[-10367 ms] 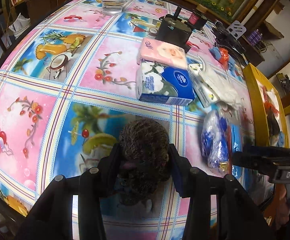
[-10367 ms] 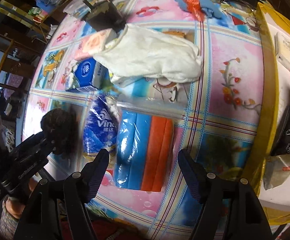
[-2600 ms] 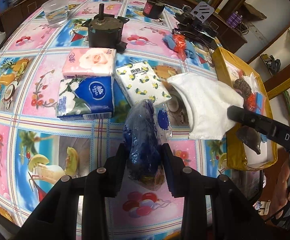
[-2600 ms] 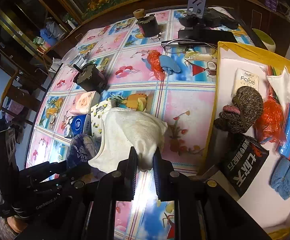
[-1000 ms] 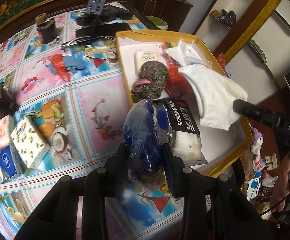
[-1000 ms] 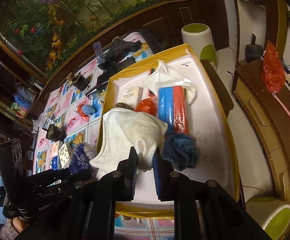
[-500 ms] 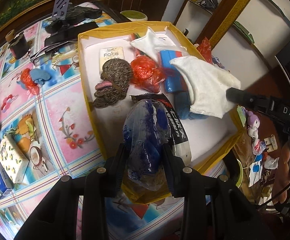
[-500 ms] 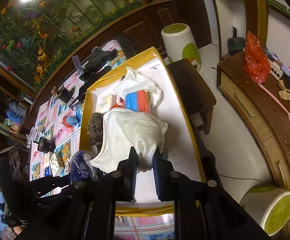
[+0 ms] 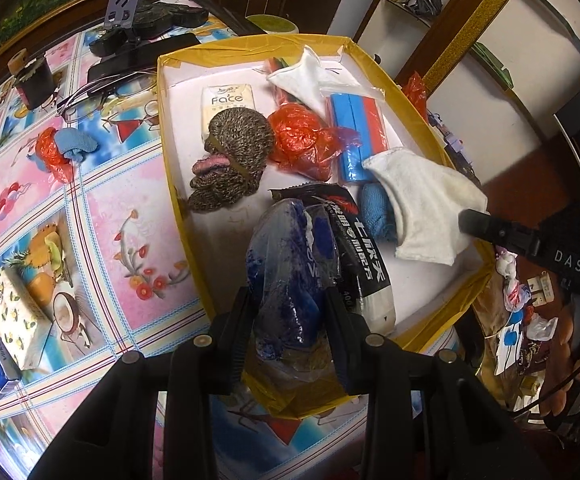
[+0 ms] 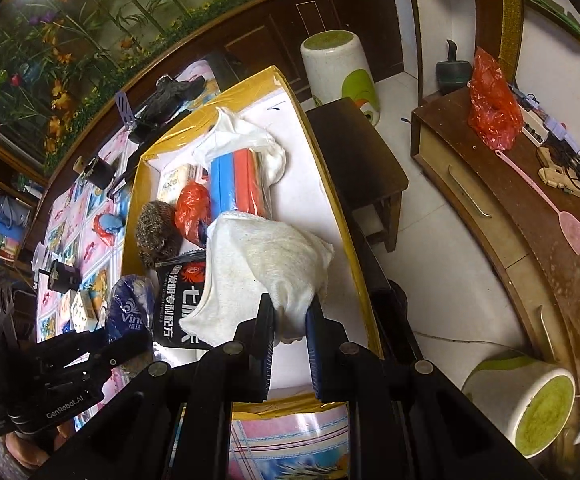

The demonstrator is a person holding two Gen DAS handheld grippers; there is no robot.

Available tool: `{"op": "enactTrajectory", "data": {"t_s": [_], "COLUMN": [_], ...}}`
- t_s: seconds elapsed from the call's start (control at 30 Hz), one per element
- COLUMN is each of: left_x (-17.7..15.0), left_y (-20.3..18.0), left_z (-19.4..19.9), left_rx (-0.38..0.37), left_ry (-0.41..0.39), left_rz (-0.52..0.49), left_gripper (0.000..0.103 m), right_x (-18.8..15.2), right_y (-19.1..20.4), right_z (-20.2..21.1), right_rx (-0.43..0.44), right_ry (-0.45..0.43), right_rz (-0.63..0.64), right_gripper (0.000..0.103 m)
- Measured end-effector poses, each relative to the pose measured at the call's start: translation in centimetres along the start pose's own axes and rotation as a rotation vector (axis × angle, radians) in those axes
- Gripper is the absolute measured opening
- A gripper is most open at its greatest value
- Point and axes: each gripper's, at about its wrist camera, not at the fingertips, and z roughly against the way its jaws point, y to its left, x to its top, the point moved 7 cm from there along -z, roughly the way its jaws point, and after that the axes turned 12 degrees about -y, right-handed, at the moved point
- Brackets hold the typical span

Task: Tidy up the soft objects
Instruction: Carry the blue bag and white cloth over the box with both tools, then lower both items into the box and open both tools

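Observation:
My left gripper [image 9: 290,304] is shut on a blue tissue pack in clear plastic [image 9: 285,264], held over the near end of the yellow-rimmed box [image 9: 171,168]. Over the box's right side my right gripper [image 10: 290,320] is shut on a white cloth [image 10: 261,264], which also shows in the left wrist view [image 9: 426,208]. Inside the box lie a brown knitted hat [image 9: 233,156], an orange plastic bag [image 9: 302,140], a blue-and-red pack [image 9: 356,128], a black packet [image 9: 354,248], a blue cloth [image 9: 376,208] and a white bag [image 9: 310,76].
Tissue packs [image 9: 13,312] lie at the left on the patterned tablecloth [image 9: 129,240], along with a blue and orange bundle [image 9: 65,148], a small dark jar [image 9: 33,80] and black gear [image 9: 149,28]. Right of the box are a dark stool [image 10: 358,152], floor and a wooden cabinet [image 10: 510,184].
Both grippers have moved further over the box with their loads still held. The view has shifted so the box fills more of the picture and the table packs slide left.

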Motion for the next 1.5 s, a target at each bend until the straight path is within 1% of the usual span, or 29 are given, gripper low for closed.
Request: {"op": "enactTrajectory", "data": {"t_s": [0.3,0.4,0.67,1.3,1.5], "left_x": [-0.2,-0.3,-0.4,-0.5,-0.6], "left_y": [-0.3,-0.4,-0.5,-0.2,-0.3], "left_z": [-1.2,-1.5,-2.3,-2.7,-2.5], "left_rx": [0.0,0.001,0.017,0.047,0.055], "left_ry": [0.013,0.016,0.022,0.013,0.006], "left_rz": [-0.005,-0.01,-0.033,-0.057,-0.068], "left_gripper": [0.034,0.034,0.034,0.034,0.034], "right_x": [-0.9,-1.2,-2.0,-2.5,-2.6], "right_y": [-0.9,-1.1,-1.3,0.3,0.6], "right_z": [-0.7,-0.9,-2.0,-3.9,-4.3], "right_rx": [-0.024,-0.048,-0.061,-0.098,-0.111], "right_ry": [0.031,0.045,0.074,0.106,0.117], "right_rz": [0.008,0.023,0.043,0.157,0.176], "right_gripper": [0.016,0.016,0.016,0.016,0.018]}}
